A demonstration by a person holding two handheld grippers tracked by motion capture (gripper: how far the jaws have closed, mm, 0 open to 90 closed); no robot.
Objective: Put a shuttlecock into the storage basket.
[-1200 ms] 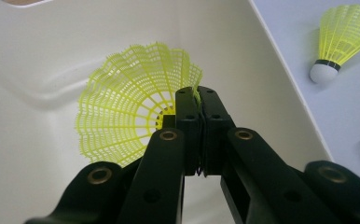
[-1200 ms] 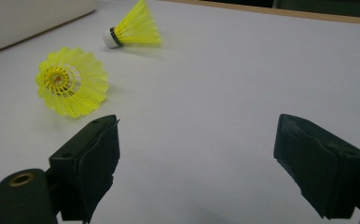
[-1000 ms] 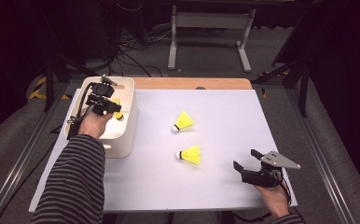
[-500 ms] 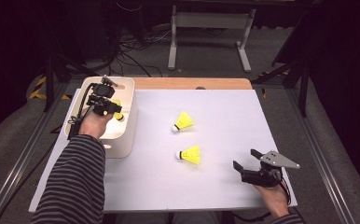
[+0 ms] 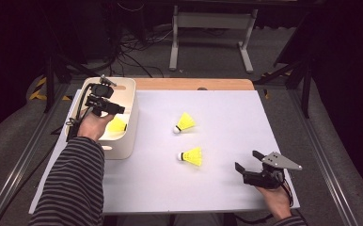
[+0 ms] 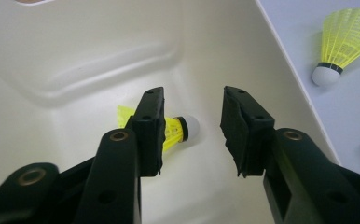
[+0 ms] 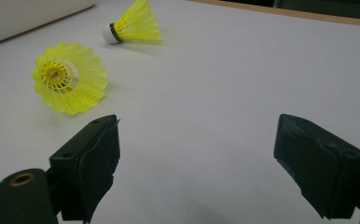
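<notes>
Left gripper (image 5: 105, 104): jaws just opening over bin (image 5: 128, 141), releasing 1 shuttlecock (image 6: 178, 130) inside. Right gripper (image 5: 254, 165): open, empty, waiting by 2 table shuttlecocks (image 5: 192, 156) (image 5: 185, 123).

I'm working in what looks like a lab or recording studio rather than a home. The table (image 5: 226, 108) has a plain white top with a wooden edge at the far side and metal rails (image 5: 327, 155) running along both flanks. Around it hang black curtains (image 5: 24, 42), loose cables (image 5: 132, 44) trail over the grey carpet, and a metal stand (image 5: 212, 28) sits behind.
</notes>
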